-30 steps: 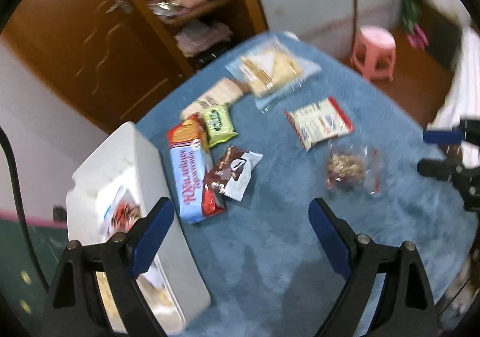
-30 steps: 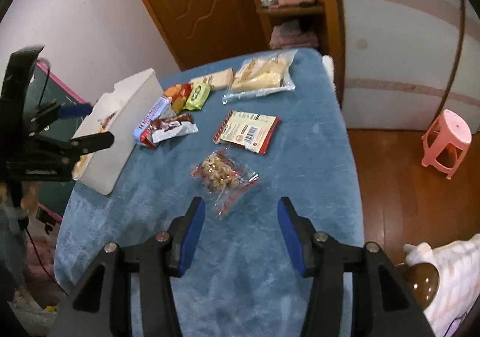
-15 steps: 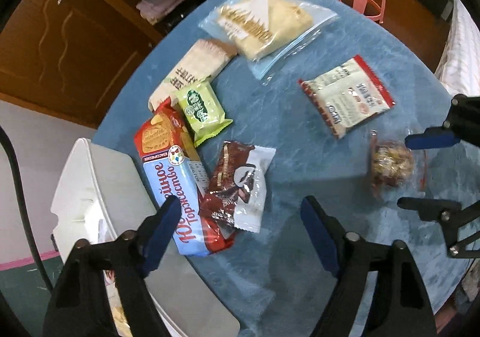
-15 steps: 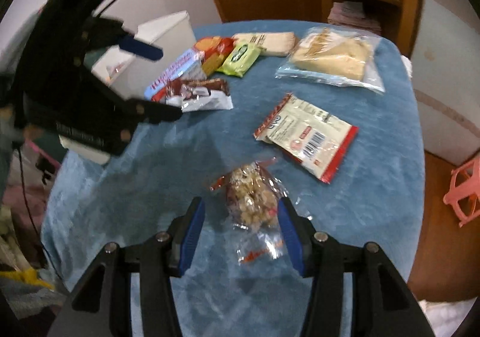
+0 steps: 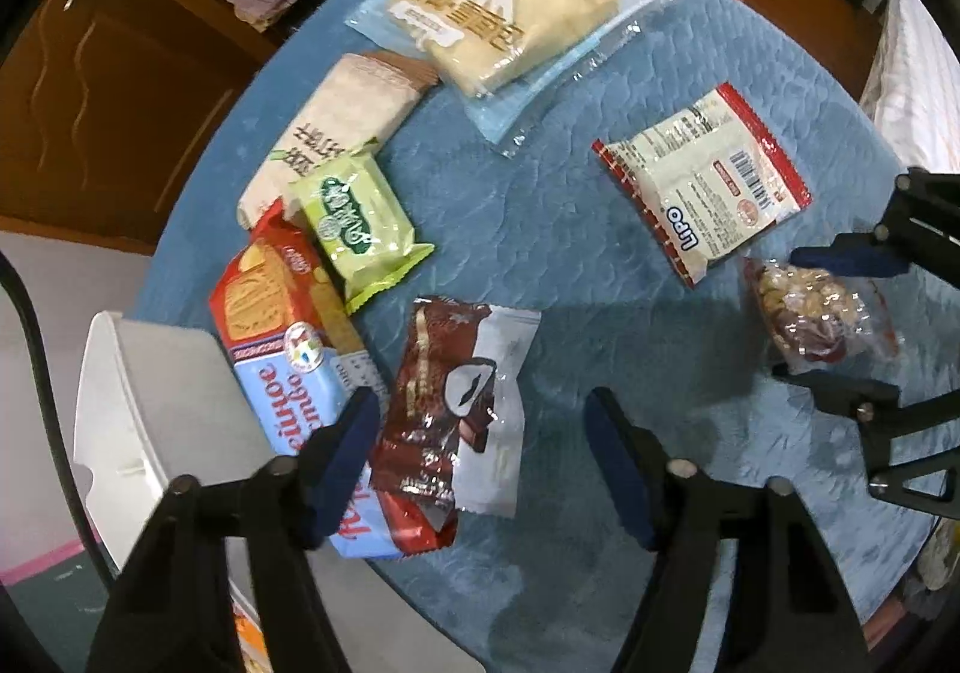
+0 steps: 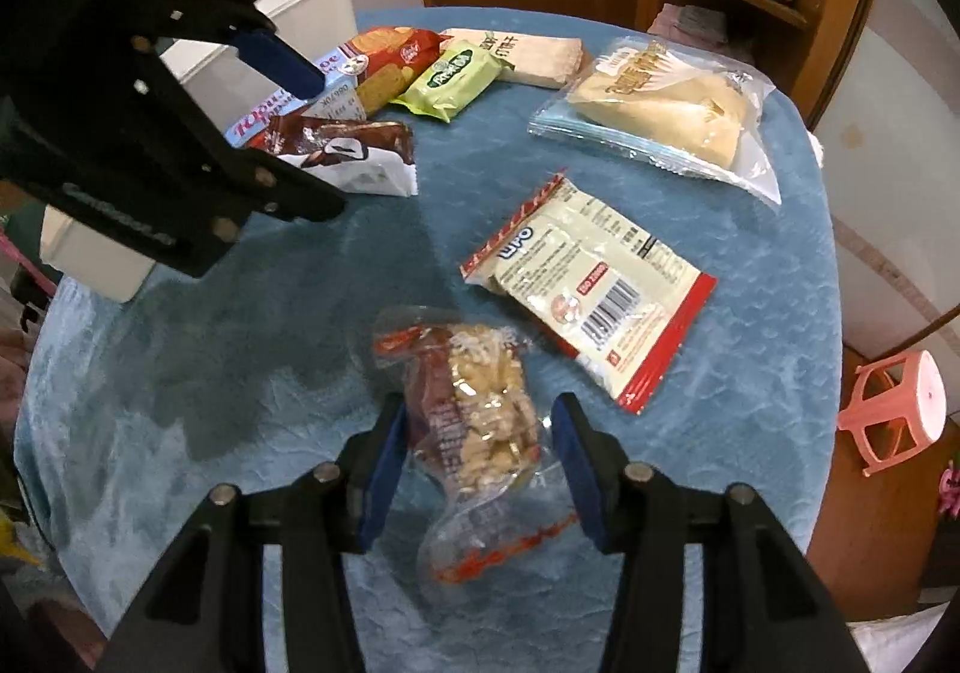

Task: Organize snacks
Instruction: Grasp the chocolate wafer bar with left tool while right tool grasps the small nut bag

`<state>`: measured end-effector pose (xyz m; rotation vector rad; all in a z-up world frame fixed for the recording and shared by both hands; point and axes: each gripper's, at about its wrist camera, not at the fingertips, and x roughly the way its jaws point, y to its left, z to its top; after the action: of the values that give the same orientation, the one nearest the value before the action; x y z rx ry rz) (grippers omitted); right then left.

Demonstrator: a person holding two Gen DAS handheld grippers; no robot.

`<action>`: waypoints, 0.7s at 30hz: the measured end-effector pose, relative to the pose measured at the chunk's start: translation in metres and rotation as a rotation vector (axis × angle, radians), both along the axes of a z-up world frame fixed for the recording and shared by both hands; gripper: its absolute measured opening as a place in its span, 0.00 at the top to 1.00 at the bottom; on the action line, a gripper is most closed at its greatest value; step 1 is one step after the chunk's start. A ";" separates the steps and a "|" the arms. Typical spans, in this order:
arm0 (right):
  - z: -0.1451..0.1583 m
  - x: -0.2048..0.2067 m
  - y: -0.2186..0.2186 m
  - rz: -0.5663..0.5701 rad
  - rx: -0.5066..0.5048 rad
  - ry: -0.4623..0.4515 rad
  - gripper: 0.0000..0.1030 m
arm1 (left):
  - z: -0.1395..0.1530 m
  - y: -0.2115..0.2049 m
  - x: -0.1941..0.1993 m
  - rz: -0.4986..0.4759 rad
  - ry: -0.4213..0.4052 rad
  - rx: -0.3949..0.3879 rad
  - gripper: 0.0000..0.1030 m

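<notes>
Presently, left wrist view: our left gripper (image 5: 483,457) points steeply down with its jaws closing around the brown-and-white chocolate packet (image 5: 459,403), which lies flat on the blue table cover (image 5: 540,229) and partly overlaps the red-and-blue biscuit pack (image 5: 282,349); the pads stand to either side of the packet and do not yet press it, so we enter it as straddled, not held. Also listed here: green wafer packet (image 5: 357,223), beige cracker sleeve (image 5: 336,127), large clear bread bag (image 5: 504,13), white-and-red Lipo packet (image 5: 702,193), and the white bin (image 5: 138,403) at the table's edge just beside the biscuit pack (our presumed destination for the snacks). At the right edge the right gripper (image 5: 810,316) brackets the clear nut bag (image 5: 810,307). Right wrist view: right gripper (image 6: 474,463), jaws narrow and closing, with the clear nut bag (image 6: 480,415) between them; one pad looks close against the film, yet we cannot tell firm contact, so we enter it as not yet gripped. Left gripper (image 6: 300,133) seen over the chocolate packet (image 6: 354,157), the white bin (image 6: 312,1) behind it. Step in hand, as we judge it: a paired pick-up, one snack per hand. The next move calls for both closures to finish on the crinkly film without pinching the cover, a clean lift of the chocolate packet off the biscuit pack, then carriage to the bin.
</notes>
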<state>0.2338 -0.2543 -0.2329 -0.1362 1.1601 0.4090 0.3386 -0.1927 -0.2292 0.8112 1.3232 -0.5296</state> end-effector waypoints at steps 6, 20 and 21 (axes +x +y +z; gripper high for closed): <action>0.002 -0.004 -0.010 -0.027 0.010 0.009 0.58 | -0.019 -0.005 0.009 -0.037 0.046 0.089 0.56; -0.001 -0.003 -0.015 -0.060 0.032 0.012 0.58 | -0.001 0.038 0.003 0.062 0.195 -0.070 0.76; 0.000 -0.004 -0.016 -0.062 0.034 0.013 0.58 | 0.000 0.042 -0.001 0.071 0.196 -0.078 0.77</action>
<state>0.2296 -0.2699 -0.2333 -0.0675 1.1661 0.3751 0.3376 -0.1509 -0.2291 0.6582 1.4961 -0.6126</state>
